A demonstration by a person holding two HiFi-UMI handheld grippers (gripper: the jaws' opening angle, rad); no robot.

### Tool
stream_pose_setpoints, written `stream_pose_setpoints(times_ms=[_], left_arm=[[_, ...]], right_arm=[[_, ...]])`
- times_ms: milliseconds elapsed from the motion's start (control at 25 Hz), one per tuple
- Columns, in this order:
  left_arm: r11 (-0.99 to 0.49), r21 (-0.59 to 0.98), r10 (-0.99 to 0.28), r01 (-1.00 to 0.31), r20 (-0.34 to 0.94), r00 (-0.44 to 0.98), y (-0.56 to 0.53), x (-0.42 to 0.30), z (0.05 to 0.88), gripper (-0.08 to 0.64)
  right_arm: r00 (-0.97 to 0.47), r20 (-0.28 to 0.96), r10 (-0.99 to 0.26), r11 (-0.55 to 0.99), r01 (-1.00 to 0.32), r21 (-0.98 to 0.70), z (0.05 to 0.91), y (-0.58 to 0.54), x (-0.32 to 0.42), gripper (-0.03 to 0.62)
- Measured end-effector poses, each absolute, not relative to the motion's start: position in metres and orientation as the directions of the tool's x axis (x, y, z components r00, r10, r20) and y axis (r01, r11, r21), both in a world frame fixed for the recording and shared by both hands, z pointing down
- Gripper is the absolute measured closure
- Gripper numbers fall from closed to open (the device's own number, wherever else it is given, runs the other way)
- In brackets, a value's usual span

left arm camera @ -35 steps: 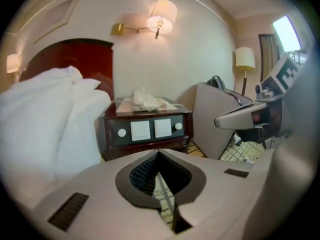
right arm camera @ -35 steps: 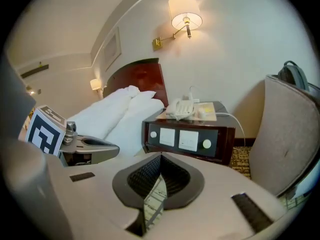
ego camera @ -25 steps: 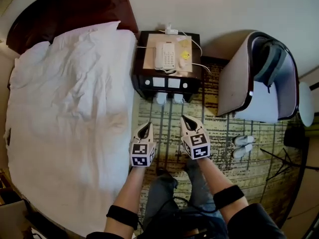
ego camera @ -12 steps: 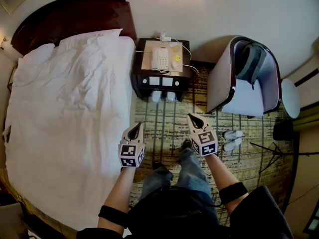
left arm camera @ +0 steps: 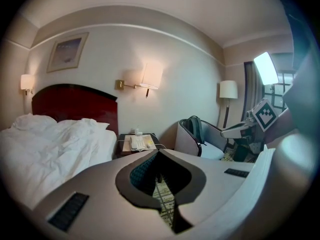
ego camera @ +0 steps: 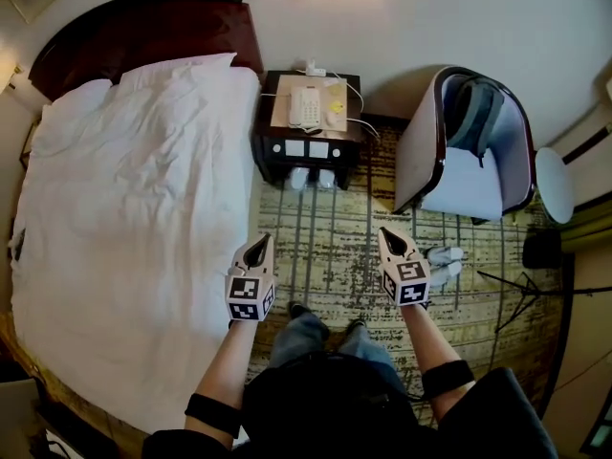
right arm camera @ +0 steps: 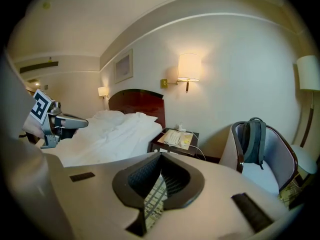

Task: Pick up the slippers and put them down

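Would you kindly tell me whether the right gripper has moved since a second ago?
Yes. In the head view the right gripper has shifted rightward, away from the nightstand and toward the slippers by the chair, now almost meeting them.

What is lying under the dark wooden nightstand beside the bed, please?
Two white slippers poke out side by side from under the dark wooden nightstand, on the patterned carpet. Their far ends and anything deeper underneath are covered by it.
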State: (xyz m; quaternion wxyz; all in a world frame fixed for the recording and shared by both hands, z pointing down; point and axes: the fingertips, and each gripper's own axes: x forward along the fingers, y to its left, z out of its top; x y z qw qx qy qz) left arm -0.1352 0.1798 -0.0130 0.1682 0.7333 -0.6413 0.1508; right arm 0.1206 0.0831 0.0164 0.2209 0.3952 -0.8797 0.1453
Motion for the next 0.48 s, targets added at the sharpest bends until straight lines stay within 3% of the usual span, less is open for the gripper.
stream_pose_setpoints(times_ms=[480], left_arm=[[-0.073,0.070,-0.865,-0.995,0.492,0.098,0.244,-0.060,0.001,0.559]], right_arm=[[-0.612,0.491,-0.619,0.654,-0.749,-0.108,0.024,0.127,0.206,0.592]])
